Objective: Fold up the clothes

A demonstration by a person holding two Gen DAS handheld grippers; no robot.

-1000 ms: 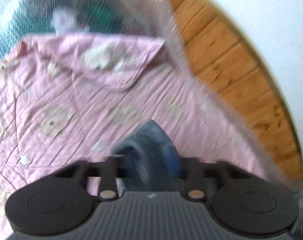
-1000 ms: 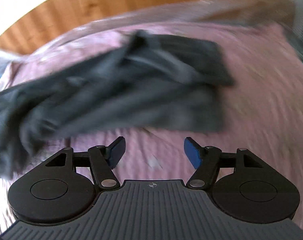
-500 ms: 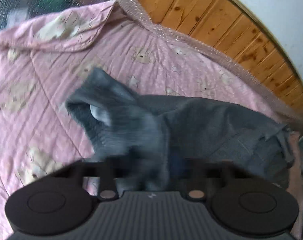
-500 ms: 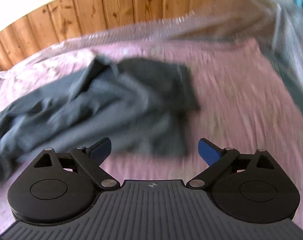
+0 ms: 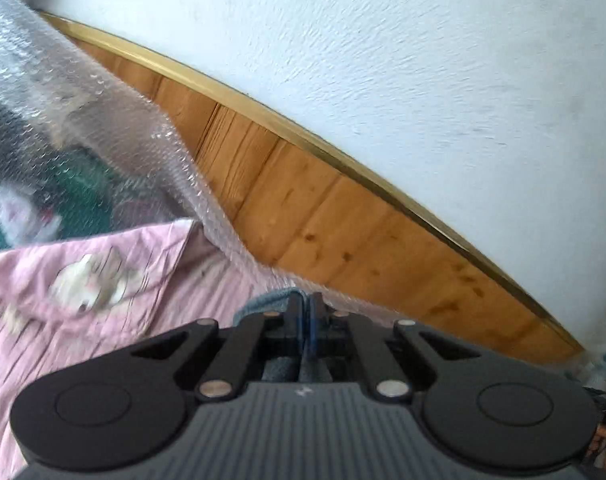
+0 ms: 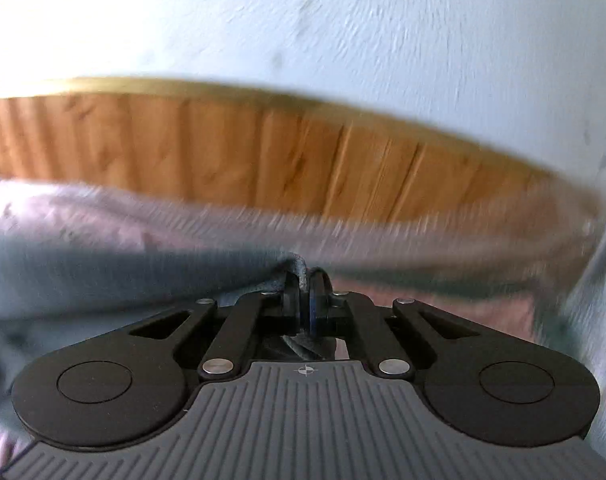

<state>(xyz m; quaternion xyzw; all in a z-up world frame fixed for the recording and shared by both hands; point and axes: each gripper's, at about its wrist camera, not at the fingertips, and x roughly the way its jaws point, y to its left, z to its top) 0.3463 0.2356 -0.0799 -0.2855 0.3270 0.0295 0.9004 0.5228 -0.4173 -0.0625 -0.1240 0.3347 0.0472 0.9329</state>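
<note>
A grey garment (image 6: pixel 115 276) stretches leftward from my right gripper (image 6: pixel 306 280), which is shut on an edge of it; the view is blurred by motion. In the left wrist view, my left gripper (image 5: pixel 308 304) is shut on a fold of the same grey garment (image 5: pixel 263 302), of which only a small bit shows beside the fingers. Both grippers are raised and look toward the wall. Most of the garment is hidden below the gripper bodies.
A pink quilt with bear prints (image 5: pixel 83 280) covers the bed. Bubble wrap (image 5: pixel 103 112) runs along the wooden headboard (image 5: pixel 323 232), under a white wall (image 5: pixel 383 60). A green cloth (image 5: pixel 79 192) lies behind the wrap. The wooden headboard (image 6: pixel 263 156) fills the right view.
The right gripper, open half a second ago above the garment, has shut on it. Both grippers have tilted up toward the wall, and the left stays shut on the cloth.
</note>
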